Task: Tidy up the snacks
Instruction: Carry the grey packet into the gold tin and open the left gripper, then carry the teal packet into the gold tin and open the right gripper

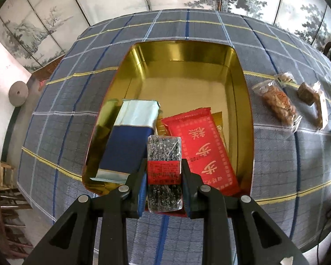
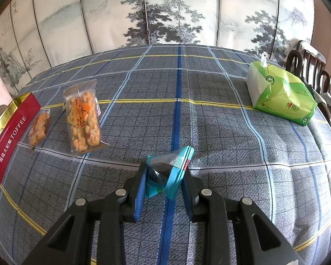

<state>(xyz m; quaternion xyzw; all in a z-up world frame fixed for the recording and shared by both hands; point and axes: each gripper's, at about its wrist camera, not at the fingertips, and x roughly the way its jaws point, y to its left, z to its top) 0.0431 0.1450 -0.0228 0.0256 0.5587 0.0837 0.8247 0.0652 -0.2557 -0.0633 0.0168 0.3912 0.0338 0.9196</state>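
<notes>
Plaid tablecloth (image 2: 220,132) under both tools. We log left gripper (image 1: 164,174) clamped on black sesame bar (image 1: 164,154), gold tin (image 1: 183,70) just ahead. Right gripper (image 2: 165,176) pinches teal snack packet (image 2: 172,172); fried twist bag (image 2: 83,121) ahead-left.

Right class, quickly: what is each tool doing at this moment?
Left tool: shut on the dark speckled snack bar, above the gold tin.
Right tool: shut on the teal-wrapped snack.
</notes>
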